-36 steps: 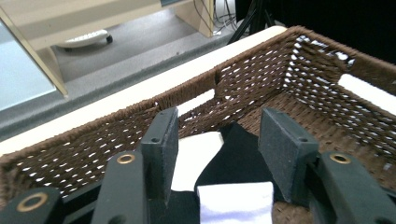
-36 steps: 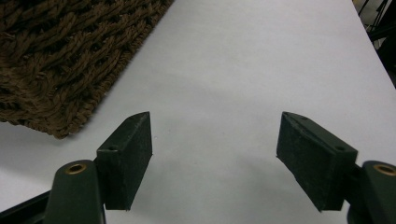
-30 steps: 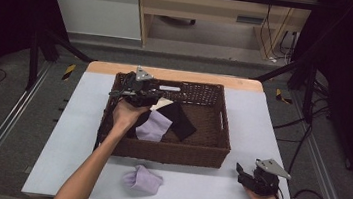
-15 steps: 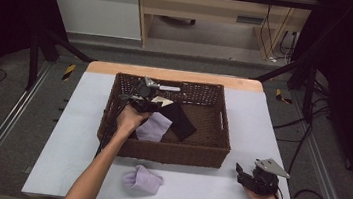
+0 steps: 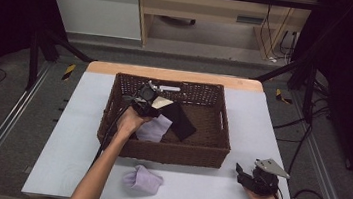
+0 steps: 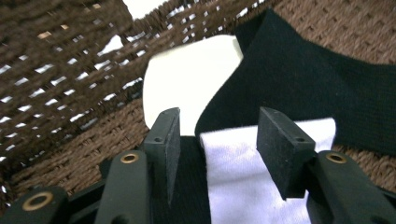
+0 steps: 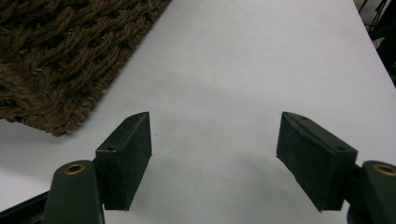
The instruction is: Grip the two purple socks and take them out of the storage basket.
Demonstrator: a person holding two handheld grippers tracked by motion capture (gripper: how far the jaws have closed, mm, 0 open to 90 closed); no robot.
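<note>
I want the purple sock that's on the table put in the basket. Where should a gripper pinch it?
Pinch the lavender sock bundle across its rounded middle, coming straight down from above. It lies as a soft, low lump on the white table, apart from the wicker basket, so the top is open.

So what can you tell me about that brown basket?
The basket is a rectangular tray of dark brown woven wicker with low walls and a handle slot in its far wall. It sits flat on the white table, towards the far side. Inside lie a black cloth, a lavender cloth and a white piece. The left gripper reaches into it, jaws open.
</note>
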